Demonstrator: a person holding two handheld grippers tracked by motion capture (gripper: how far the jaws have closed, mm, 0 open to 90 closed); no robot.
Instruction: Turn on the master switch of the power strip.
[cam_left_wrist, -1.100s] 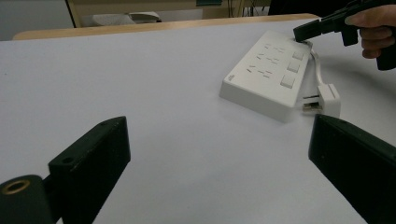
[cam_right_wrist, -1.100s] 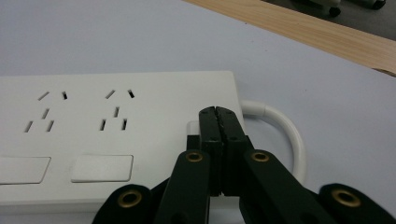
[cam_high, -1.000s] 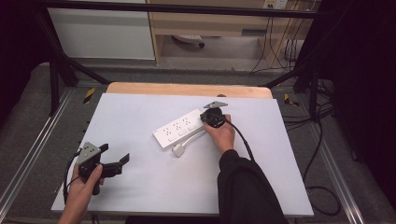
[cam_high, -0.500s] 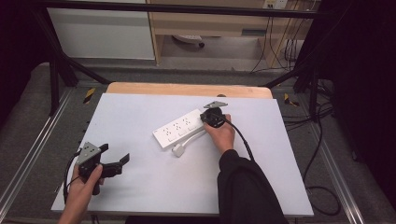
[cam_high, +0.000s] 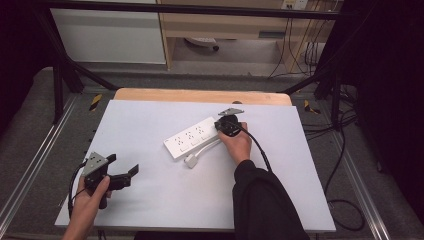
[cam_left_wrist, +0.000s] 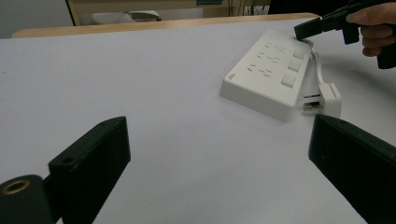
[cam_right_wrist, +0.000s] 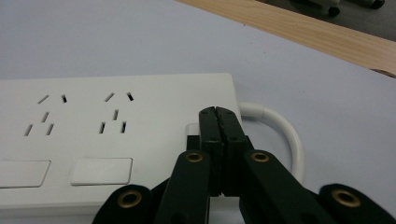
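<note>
A white power strip (cam_high: 192, 137) lies slantwise in the middle of the white table mat (cam_high: 150, 120); its short white cable (cam_right_wrist: 280, 126) loops back to a white plug (cam_high: 191, 161) lying beside it. My right gripper (cam_high: 220, 127) is shut, with nothing between its jaws. In the right gripper view its joined tips (cam_right_wrist: 217, 112) rest on a switch (cam_right_wrist: 191, 128) at the cable end of the power strip (cam_right_wrist: 116, 116). My left gripper (cam_high: 122, 164) is held at the mat's near left, jaws wide open and empty, pointing toward the power strip (cam_left_wrist: 268, 77) and plug (cam_left_wrist: 327, 95).
A wooden table edge (cam_high: 200, 95) runs along the far side of the mat. Beyond it stand a wooden desk (cam_high: 235, 25) and hanging cables (cam_high: 305, 55). Black frame legs (cam_high: 65, 75) flank the table.
</note>
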